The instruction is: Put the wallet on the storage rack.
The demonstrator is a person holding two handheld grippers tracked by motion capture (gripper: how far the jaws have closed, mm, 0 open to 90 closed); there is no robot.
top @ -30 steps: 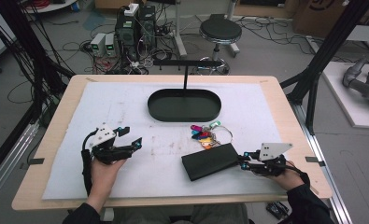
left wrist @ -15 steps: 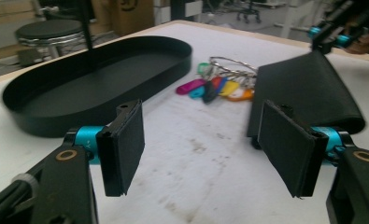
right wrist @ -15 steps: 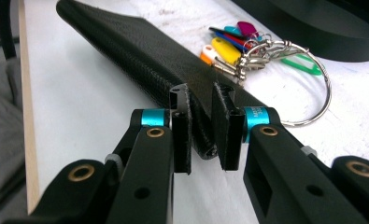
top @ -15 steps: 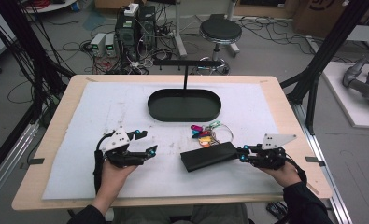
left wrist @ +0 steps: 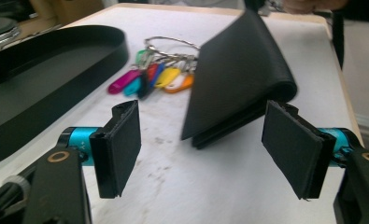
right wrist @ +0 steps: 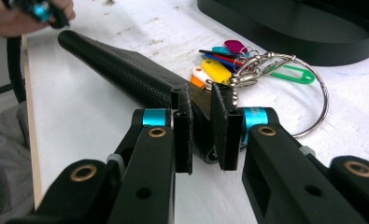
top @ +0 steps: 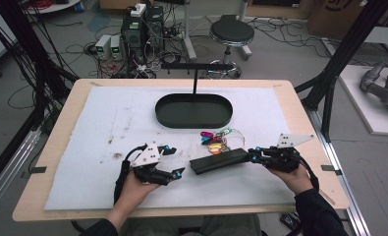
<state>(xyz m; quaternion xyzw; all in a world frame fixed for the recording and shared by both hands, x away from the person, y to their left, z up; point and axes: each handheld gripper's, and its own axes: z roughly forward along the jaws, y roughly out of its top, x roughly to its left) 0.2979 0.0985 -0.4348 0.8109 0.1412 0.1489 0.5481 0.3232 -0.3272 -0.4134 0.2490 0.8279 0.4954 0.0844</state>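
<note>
On the white mat (top: pixel 108 123) lay one black wallet (top: pixel 219 161), one bunch of coloured key tags (top: pixel 215 141) on a wire ring just behind it, and one oval black tray (top: pixel 193 110) farther back. Two grippers worked there: the right gripper (top: pixel 254 156) was clamped on the wallet's right end, lifting it slightly; the left gripper (top: pixel 174 161) stood with jaws wide apart just short of the wallet's left end, nothing between them.

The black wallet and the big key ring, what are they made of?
The wallet looks like leather or a leather look-alike: matte black with a fine pebbly grain. The key ring looks like thin shiny metal wire; it glints silver. Its coloured tags look like smooth, glossy plastic.
</note>
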